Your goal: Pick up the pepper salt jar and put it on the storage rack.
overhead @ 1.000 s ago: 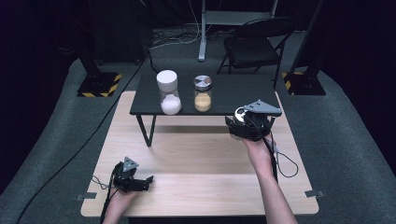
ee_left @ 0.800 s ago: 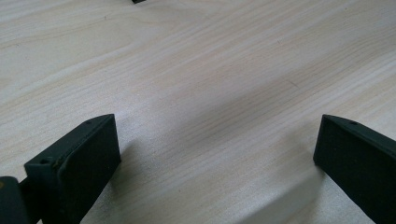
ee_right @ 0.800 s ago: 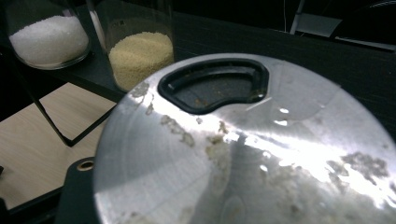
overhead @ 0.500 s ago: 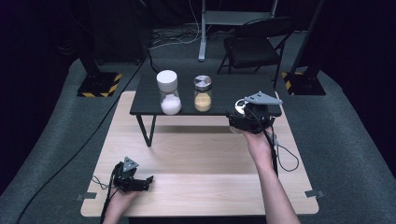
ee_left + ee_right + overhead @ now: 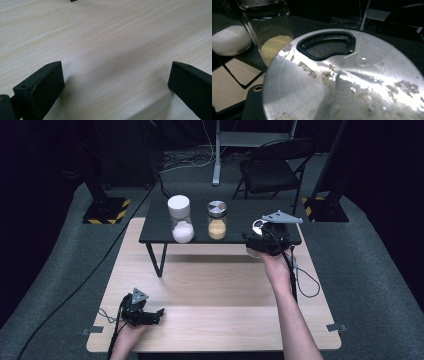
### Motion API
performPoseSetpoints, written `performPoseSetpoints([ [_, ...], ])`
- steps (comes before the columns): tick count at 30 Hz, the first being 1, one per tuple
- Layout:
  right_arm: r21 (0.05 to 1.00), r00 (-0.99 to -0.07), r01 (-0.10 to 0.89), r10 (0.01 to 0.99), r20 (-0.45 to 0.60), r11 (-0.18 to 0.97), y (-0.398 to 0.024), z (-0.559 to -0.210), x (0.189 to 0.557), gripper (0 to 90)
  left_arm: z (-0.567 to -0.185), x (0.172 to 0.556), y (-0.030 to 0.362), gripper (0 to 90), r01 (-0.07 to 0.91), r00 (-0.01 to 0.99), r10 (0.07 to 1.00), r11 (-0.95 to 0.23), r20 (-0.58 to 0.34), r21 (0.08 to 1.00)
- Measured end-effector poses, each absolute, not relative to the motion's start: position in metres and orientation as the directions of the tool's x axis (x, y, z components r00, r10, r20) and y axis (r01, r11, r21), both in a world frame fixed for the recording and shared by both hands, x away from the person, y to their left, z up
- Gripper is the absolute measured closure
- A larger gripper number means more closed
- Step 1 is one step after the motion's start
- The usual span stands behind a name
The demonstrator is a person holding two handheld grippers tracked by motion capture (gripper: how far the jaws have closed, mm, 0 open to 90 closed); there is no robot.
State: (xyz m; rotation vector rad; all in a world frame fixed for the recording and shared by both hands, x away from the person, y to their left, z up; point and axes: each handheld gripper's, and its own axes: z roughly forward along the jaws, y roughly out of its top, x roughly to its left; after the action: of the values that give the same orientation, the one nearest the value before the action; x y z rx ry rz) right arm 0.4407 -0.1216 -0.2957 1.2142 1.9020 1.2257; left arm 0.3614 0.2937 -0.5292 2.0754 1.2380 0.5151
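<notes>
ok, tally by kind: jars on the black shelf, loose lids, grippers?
Jars: 2, white-lidded jar and metal-lidded jar
Loose lids: 1, metal lid held in the right gripper
Grippers: 2, the right one and the left gripper
Total: 5

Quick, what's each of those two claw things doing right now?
Left gripper: jaws open, nothing between them, resting on the wooden table.
Right gripper: jaws closed on a shiny metal lid, held by the black shelf.
</notes>
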Motion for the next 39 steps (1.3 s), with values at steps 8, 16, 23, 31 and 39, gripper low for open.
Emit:
performPoseSetpoints([
  [8,0.907,-0.428,0.383,0.904,0.008,0.174,-0.120,-0.292,0.445,30.5,-0.529,0.361,0.294,0.2,0.621,0.475,0.880,-0.336,0.001,0.708],
  [16,0.910,-0.425,0.377,0.905,0.003,0.174,-0.118,-0.285,0.449,30.5,-0.529,0.361,0.294,0.2,0.621,0.477,0.879,-0.339,0.003,0.707],
  [23,0.909,-0.419,0.378,0.908,-0.001,0.175,-0.116,-0.282,0.456,30.5,-0.529,0.361,0.294,0.2,0.621,0.477,0.879,-0.339,0.003,0.707],
  [31,0.906,-0.417,0.379,0.909,-0.014,0.187,-0.112,-0.281,0.466,30.5,-0.529,0.361,0.294,0.2,0.621,0.477,0.879,-0.339,0.002,0.707],
  [39,0.906,-0.417,0.377,0.909,-0.020,0.194,-0.106,-0.281,0.476,30.5,-0.529,0.361,0.294,0.2,0.621,0.477,0.879,-0.339,0.002,0.707],
])
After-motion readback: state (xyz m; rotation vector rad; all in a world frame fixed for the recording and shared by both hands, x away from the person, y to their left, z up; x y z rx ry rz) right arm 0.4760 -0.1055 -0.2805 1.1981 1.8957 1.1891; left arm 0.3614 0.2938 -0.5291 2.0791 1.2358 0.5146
